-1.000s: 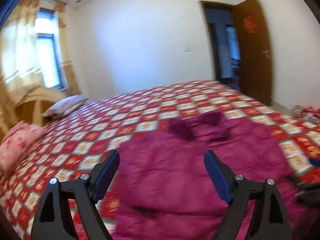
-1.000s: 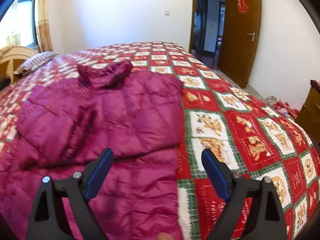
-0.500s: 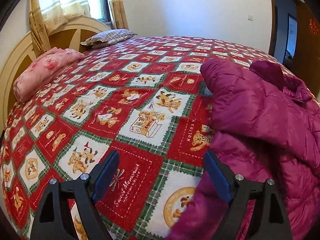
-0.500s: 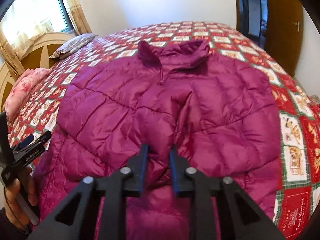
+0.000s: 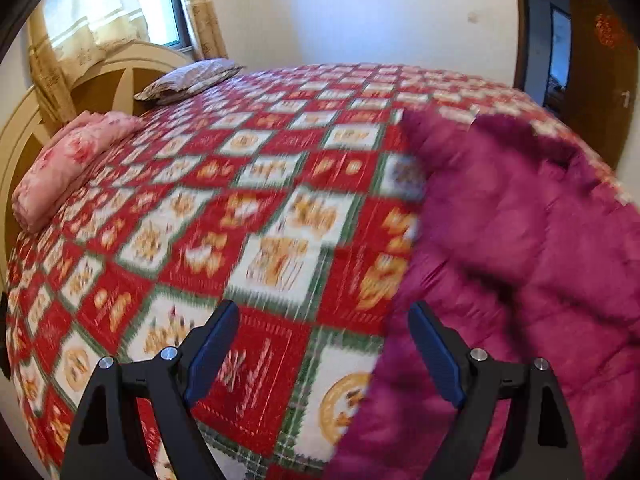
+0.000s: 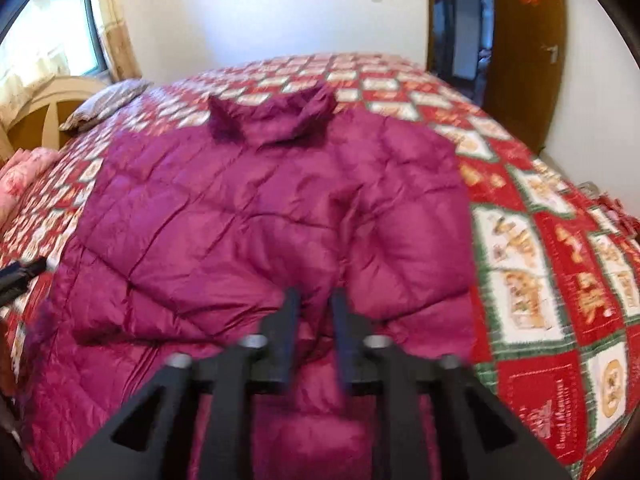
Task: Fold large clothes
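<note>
Between the jaws of the left gripper (image 5: 323, 354), which stand wide apart and grasp nothing, there is only the patterned bedspread (image 5: 256, 216); the magenta jacket (image 5: 520, 260) lies to their right, its edge reaching under the right-hand jaw without being pinched. Far ahead and to the left are a pink pillow (image 5: 68, 168) and a striped pillow (image 5: 192, 80) by the headboard. Ahead of the right gripper (image 6: 314, 344), the jacket (image 6: 260, 208) is spread across the bed (image 6: 560, 260), collar (image 6: 272, 116) at the far end. Both sleeves look folded in over the body, meeting just beyond the jaws. Those jaws are close together but opening; jacket fabric shows in the narrow gap, and the blur hides whether it is pressed. At the left edge a dark tip of the other gripper shows. By my reading the sleeve folds are done; the lengthwise fold, hem towards collar, is left.
</note>
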`<state>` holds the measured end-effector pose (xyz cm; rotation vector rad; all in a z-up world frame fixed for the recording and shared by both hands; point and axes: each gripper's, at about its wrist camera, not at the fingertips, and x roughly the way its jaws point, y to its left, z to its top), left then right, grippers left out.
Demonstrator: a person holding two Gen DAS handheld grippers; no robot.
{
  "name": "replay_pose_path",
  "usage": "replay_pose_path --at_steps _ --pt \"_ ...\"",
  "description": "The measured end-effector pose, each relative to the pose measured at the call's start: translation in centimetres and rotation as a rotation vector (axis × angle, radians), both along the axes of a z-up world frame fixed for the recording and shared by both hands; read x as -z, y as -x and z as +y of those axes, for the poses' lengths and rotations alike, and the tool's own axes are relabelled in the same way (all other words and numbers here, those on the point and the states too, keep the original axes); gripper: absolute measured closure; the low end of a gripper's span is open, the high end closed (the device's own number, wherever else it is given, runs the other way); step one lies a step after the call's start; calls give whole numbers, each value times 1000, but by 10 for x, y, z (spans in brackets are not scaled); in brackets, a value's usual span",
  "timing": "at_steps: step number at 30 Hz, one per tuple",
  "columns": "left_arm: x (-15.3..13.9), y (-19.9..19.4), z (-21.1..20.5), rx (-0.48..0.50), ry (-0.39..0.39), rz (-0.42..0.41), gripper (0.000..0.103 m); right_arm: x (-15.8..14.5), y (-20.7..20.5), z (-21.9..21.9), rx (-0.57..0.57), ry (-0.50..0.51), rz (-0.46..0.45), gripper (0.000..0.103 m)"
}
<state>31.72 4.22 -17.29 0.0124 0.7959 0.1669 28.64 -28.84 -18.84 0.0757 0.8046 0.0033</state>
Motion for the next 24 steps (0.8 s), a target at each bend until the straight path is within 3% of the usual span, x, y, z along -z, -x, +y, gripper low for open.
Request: replay_pose_path --at_steps 4,6,7,12,16,18,24 --pt "-48 -11 -30 79 20 -83 16 -25 7 -13 85 -36 -68 59" --pt "-55 -18 -48 116 37 -108 16 -39 6 -11 96 -43 -105 70" --pt "-55 -24 -62 135 31 -125 16 -43 3 -7 92 -44 -117 70" --pt "-22 -53 -109 198 16 -102 16 -40 -24 18 3 -59 -127 70" --pt "19 -72 -123 194 16 -5 16 -8 -45 29 -14 -16 -63 71" --pt "33 -73 -126 197 0 2 16 9 -50 25 -6 -8 -34 76" --pt "41 -70 -126 201 18 -10 16 23 -47 19 -6 -27 -31 76"
